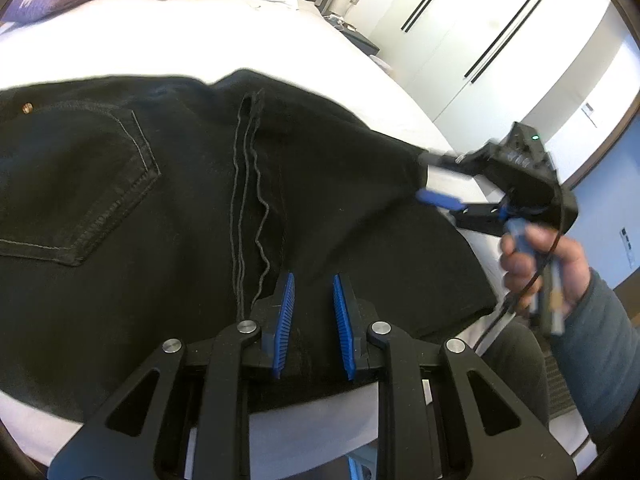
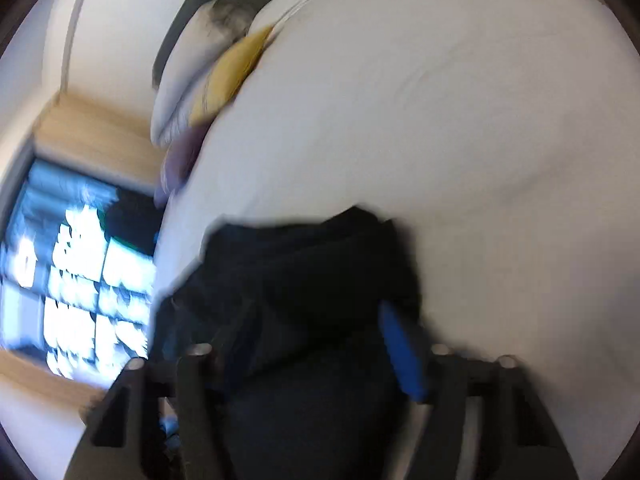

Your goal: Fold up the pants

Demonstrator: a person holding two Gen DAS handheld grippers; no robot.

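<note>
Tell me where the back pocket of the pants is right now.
In the left wrist view the back pocket sits on the left of the black pants, left of the centre seam, on the white bed.

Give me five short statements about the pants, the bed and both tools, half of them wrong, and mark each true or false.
1. The pants are black. True.
2. The pants lie on a wooden floor. False: they lie on a white bed.
3. The left tool has a gap between its blue pads. True.
4. A back pocket with pale stitching shows on the pants. True.
5. The right tool is far from the pants. False: it is at the edge of the cloth, and in the right wrist view, black cloth lies between its fingers.
</note>
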